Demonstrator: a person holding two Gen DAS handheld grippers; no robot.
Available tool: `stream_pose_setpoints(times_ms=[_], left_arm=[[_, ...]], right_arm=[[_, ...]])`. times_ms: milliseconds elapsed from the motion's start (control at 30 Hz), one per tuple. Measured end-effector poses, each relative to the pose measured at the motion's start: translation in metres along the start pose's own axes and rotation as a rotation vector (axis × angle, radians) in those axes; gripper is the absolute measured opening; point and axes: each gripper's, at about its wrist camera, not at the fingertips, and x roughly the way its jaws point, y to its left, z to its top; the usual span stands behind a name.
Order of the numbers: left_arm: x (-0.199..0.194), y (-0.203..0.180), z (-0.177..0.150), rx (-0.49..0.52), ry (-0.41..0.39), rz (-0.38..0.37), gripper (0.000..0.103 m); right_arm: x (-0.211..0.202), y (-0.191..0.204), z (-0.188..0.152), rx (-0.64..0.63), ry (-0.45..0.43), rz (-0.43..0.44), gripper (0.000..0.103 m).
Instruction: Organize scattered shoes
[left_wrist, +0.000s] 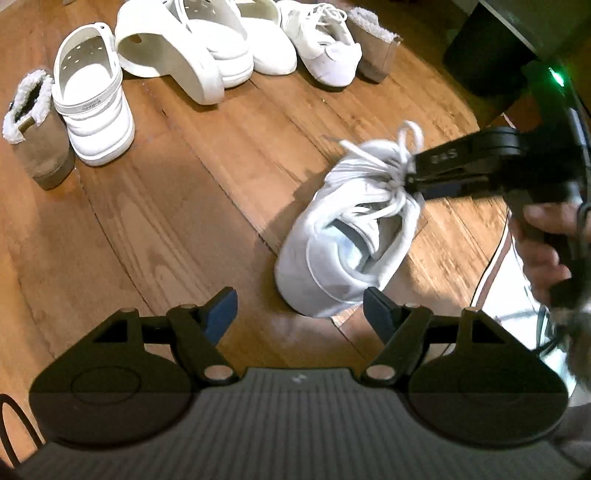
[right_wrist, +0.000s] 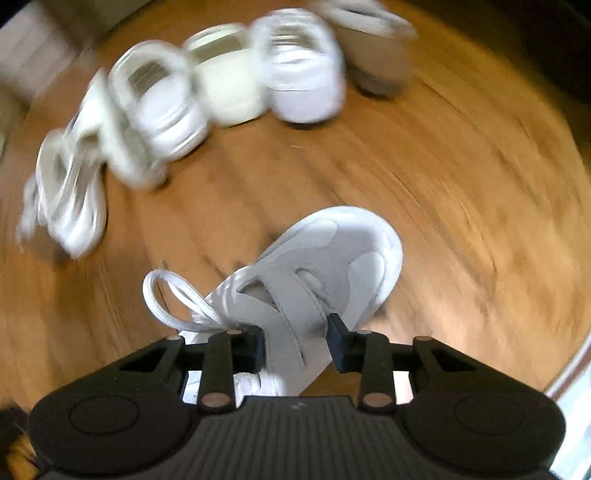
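A white lace-up sneaker (left_wrist: 340, 236) with smooth leather panels hangs at centre right over the glossy wood-plank floor (left_wrist: 166, 221), its tongue clamped in the right gripper (right_wrist: 295, 343). The left gripper (left_wrist: 299, 314), lower centre, has its jaws apart, empty. White clogs (left_wrist: 92, 103) and fleece-lined boots (left_wrist: 33, 125) line the top.

One sneaker (left_wrist: 343, 236) lies on the floor (left_wrist: 184, 221), well apart from the shoe row (left_wrist: 207, 48) behind it

Between our right gripper's (right_wrist: 295, 341) black jaws we see a white sneaker (right_wrist: 325, 266) with white laces. Beyond our left gripper's (left_wrist: 299, 312) blue-padded black fingers, white clogs (left_wrist: 92, 110) and tan boots (left_wrist: 40, 147) with white fleece trim rest on brown wood-grain floor (left_wrist: 184, 221).
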Motion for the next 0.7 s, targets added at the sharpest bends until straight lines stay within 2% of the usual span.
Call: stream_pose_setpoints(times_ms=[67,200,367,467,533,600,667,700], left_arm=[[0.005,0.003,0.001,-0.013,0.004,-0.007,0.075],[0.016,0.007,0.003,-0.027,0.027,-0.022,0.074],[0.029,0.011,0.004,-0.047,0.060,-0.054,0.078],[0.035,0.016,0.003,-0.069,0.069,-0.053,0.078],[0.038,0.018,0.003,-0.079,0.075,-0.053,0.078],[0.039,0.019,0.002,-0.084,0.079,-0.056,0.078],[0.036,0.019,0.003,-0.081,0.078,-0.060,0.078],[0.034,0.019,0.004,-0.075,0.075,-0.062,0.078]], right_arm=[[-0.002,-0.016,-0.004,0.146,0.014,0.038,0.034],[0.006,-0.022,-0.019,0.263,0.058,0.056,0.039],[0.002,-0.010,-0.025,0.101,0.074,-0.018,0.041],[-0.006,-0.002,-0.039,-0.005,0.053,-0.107,0.042],[-0.010,0.008,-0.047,-0.054,0.012,-0.136,0.042],[-0.012,0.022,-0.047,-0.086,-0.031,-0.142,0.041],[-0.018,0.033,-0.045,-0.128,-0.074,-0.105,0.040],[-0.022,0.038,-0.044,-0.157,-0.092,-0.080,0.046]])
